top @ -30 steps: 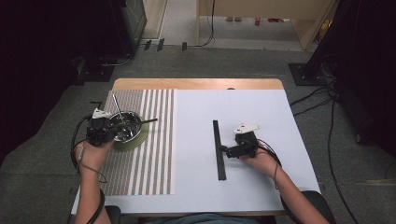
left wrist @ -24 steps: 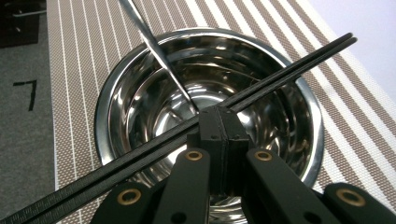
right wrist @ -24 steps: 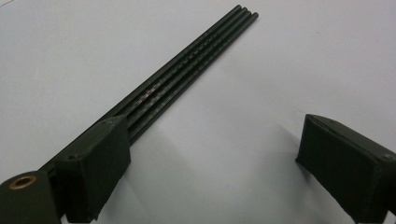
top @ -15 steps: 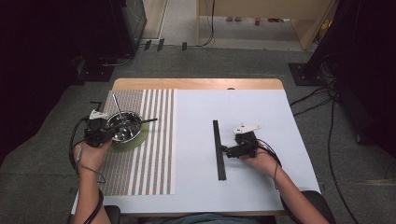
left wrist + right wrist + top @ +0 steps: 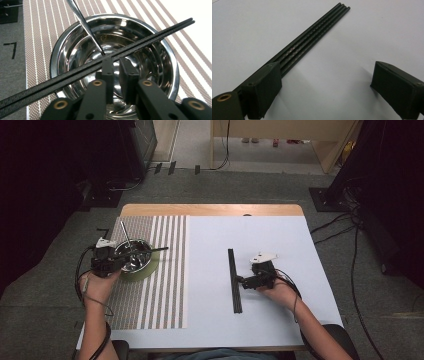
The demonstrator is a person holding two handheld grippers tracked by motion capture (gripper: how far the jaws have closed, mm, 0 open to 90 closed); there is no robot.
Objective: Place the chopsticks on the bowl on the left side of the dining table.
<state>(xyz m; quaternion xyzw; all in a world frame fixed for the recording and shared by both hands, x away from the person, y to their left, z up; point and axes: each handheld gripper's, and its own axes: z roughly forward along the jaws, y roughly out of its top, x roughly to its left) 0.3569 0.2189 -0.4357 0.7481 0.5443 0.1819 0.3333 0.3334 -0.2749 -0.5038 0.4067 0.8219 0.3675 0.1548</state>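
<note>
Nearest us, the right claw (image 5: 327, 72) is spread wide and empty, low over the white bench (image 5: 300, 250). The bundle of black sticks (image 5: 312, 37) runs along the outside of one jaw, not in the gap. For a clean pick we'd shift sideways until the sticks sit centred between the jaws, then close square across them so they don't fan out.

Farther off, the left claw (image 5: 117, 61) is over the steel bowl (image 5: 53, 62) on the striped mat (image 5: 37, 30). Its jaws have just been opening, the gap is narrow and nothing sits between them. The chopstick pair (image 5: 155, 32) lies across the bowl rim just past the tips. A metal utensil (image 5: 82, 22) leans in the bowl.

We'd open a bit wider and back straight off, since any nudge could roll the pair off the rim.
</note>
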